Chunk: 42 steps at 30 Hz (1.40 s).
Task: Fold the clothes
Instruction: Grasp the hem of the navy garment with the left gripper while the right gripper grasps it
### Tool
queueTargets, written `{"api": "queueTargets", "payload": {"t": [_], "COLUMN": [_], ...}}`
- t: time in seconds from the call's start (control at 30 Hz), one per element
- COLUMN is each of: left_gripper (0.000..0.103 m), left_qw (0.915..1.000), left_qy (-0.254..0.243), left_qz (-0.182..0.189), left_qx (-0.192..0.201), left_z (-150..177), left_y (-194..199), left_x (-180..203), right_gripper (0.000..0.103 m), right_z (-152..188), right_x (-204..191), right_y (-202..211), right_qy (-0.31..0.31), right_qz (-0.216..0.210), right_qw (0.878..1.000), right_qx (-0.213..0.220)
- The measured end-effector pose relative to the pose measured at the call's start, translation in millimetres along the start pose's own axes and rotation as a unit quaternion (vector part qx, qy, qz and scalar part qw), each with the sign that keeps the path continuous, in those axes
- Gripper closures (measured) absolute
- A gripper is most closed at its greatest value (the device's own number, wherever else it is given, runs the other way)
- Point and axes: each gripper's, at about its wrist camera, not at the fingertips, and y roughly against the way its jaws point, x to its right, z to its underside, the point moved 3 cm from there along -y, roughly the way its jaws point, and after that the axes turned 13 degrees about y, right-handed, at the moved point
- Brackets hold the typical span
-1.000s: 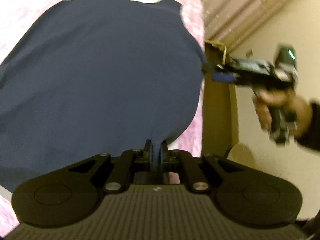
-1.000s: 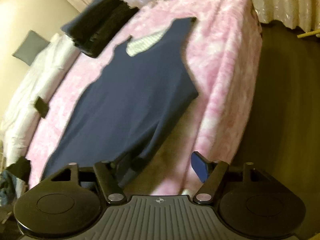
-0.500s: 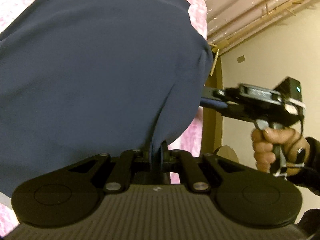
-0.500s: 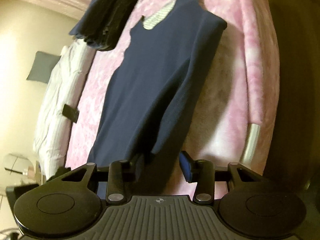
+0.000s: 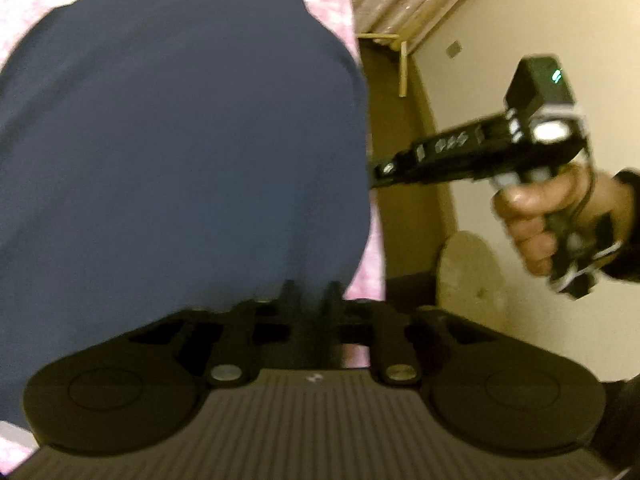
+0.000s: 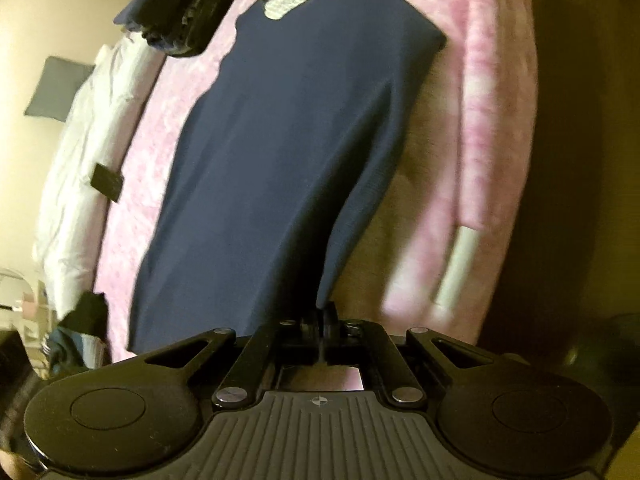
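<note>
Our left tool [image 5: 310, 296] and right tool [image 6: 322, 320] each pinch a hem corner of the navy sleeveless top [image 6: 288, 140], spread along the bed's [image 6: 496, 92] near edge. We should lift evenly (hem taut) toward the neckline.

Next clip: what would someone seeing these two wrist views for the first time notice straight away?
A large navy blue sleeveless top fills both views, spread lengthwise on a pink mottled bedspread. Both grippers are clamped on its near hem: the left gripper at one corner, the right gripper at the other. Beyond the top's neckline, a stack of dark folded clothes sits on the bed.
</note>
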Motion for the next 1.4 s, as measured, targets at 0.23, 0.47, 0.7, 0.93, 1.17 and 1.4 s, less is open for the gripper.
{"api": "queueTargets", "payload": {"t": [0.23,0.47,0.7,0.93,1.17,1.4], "left_gripper": [0.102,0.103,0.099,0.075,0.059,0.052], "left_qw": [0.9978,0.9954,0.9900,0.9907,0.9890,0.9595], "left_qy": [0.056,0.025,0.072,0.100,0.136,0.264], "left_qz": [-0.006,-0.087,-0.101,-0.075,-0.054,-0.019], "left_qx": [0.035,0.031,0.067,0.055,0.023,0.097], "left_z": [-22.2,-35.7,-17.9,60.9,121.4,110.0], "left_y": [18.1,6.0,26.1,42.7,16.6,10.3], "left_x": [-39.1,-64.8,-63.6,-13.8,13.1,-28.9], "right_gripper": [0.103,0.103,0.103,0.103,0.103,0.103], "right_z": [11.0,13.9,18.6,14.4,18.6,24.1], "right_x": [1.0,-2.0,7.2,1.3,-33.0,-42.3], "right_y": [-1.5,1.4,9.2,13.4,6.0,-0.9], "right_qy": [0.023,0.030,0.020,0.024,0.064,0.077], "right_qz": [0.012,0.018,0.027,0.006,-0.024,-0.012], "right_qw": [1.000,0.999,0.999,1.000,0.997,0.996], "right_qx": [-0.008,-0.006,-0.010,-0.006,-0.025,-0.036]}}
